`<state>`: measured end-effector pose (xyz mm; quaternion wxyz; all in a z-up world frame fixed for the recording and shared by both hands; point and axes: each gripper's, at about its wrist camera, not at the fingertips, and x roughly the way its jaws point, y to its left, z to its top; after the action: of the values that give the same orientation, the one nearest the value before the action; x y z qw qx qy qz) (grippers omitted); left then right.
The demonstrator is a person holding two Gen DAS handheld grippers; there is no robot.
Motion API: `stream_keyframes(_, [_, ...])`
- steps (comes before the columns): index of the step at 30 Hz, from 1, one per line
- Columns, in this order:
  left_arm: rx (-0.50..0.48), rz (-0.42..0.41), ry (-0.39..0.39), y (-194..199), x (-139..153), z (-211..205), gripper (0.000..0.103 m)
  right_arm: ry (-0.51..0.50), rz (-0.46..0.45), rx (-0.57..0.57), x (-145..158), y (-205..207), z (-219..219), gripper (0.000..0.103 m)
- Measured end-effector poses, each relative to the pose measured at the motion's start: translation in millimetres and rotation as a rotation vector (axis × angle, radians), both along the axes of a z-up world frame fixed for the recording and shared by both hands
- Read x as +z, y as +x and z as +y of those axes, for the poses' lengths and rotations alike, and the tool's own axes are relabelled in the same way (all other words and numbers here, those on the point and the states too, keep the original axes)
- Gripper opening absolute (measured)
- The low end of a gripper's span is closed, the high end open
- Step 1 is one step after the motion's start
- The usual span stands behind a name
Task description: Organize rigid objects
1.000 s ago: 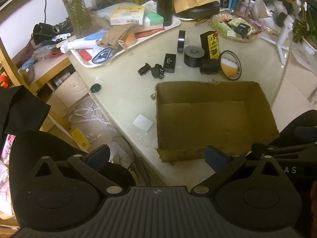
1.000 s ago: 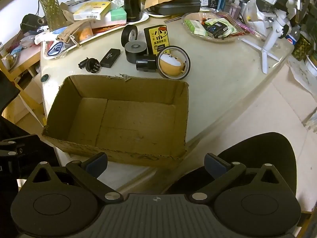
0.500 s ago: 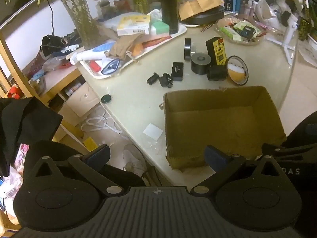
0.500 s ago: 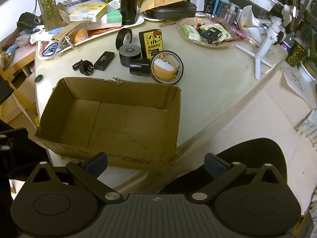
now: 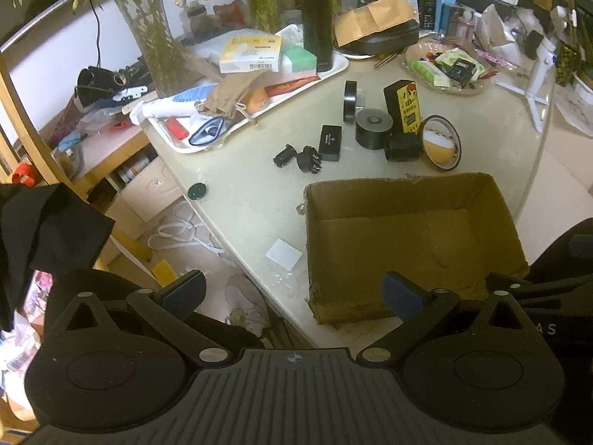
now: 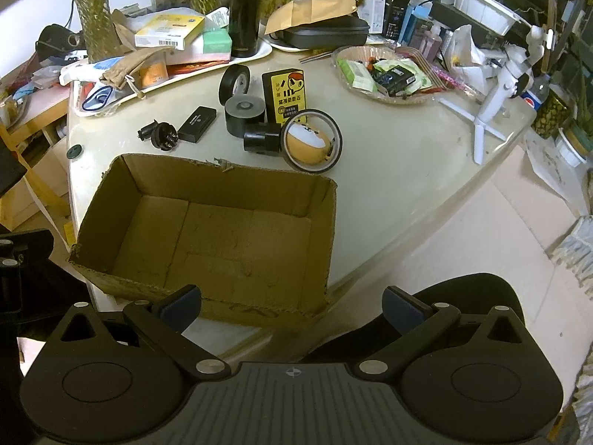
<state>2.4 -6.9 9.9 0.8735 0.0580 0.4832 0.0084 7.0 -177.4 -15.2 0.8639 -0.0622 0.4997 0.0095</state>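
I saw the cardboard box (image 6: 207, 237) sitting open-topped at the table (image 6: 389, 170) edge with nothing inside, its long side running across my view. The black tape rolls (image 6: 244, 109), yellow-labelled box (image 6: 285, 94) and small black case (image 6: 196, 124) lay just beyond it. My left tool (image 5: 292, 293) and right tool (image 6: 292, 304) both gaped wide, holding nothing.

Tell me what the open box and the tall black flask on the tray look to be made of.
Open box: brown corrugated cardboard, matte, with torn, ragged rims. Tall black flask: likely metal or hard plastic, smooth satin black with soft highlights; cannot tell which.
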Motion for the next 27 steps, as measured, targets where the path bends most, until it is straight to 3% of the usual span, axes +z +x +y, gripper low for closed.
stream_keyframes(7, [0.063,0.042,-0.130,4.9,-8.3,18.5,0.103,-0.003,0.001,0.002,-0.2,0.3,-1.0,0.103])
stream_keyframes(13, [0.054,0.051,-0.231,5.6,-14.9,27.2,0.103,0.000,0.002,-0.001,-2.6,1.1,-4.2,0.103])
stream_keyframes(27, [-0.056,0.041,-0.172,9.5,-21.4,13.5,0.103,-0.008,-0.012,-0.025,-12.0,7.5,-19.9,0.103])
